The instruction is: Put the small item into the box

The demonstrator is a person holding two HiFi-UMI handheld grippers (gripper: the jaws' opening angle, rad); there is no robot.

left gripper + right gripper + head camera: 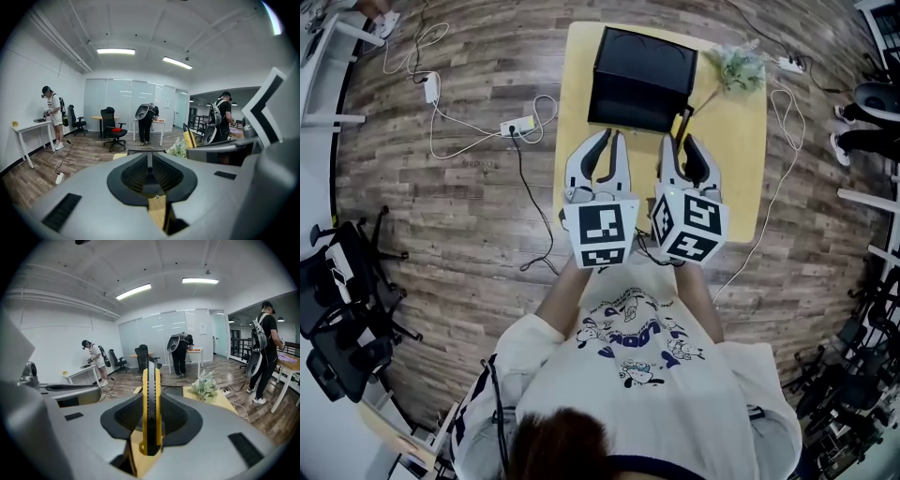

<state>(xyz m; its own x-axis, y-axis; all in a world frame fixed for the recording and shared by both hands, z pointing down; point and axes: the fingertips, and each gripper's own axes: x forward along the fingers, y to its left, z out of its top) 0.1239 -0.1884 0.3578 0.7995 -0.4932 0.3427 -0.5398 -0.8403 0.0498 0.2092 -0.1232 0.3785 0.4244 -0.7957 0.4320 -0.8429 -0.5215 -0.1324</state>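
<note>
The small item (682, 126) is a narrow yellow and black piece. It stands upright between the pads of my right gripper (685, 141), which is shut on it just short of the black box (640, 79). In the right gripper view the item (151, 399) fills the slot between the pads. The box sits open-topped at the far end of the yellow table (742, 178). My left gripper (608, 139) hovers beside the right one, nearer the table's left edge. Its jaws meet with nothing between them, as the left gripper view (150, 161) also shows.
A small green plant (737, 67) stands at the table's far right corner, also visible as the plant (206, 383). Cables and a power strip (517, 126) lie on the wood floor to the left. Office chairs, white desks and several people fill the room beyond.
</note>
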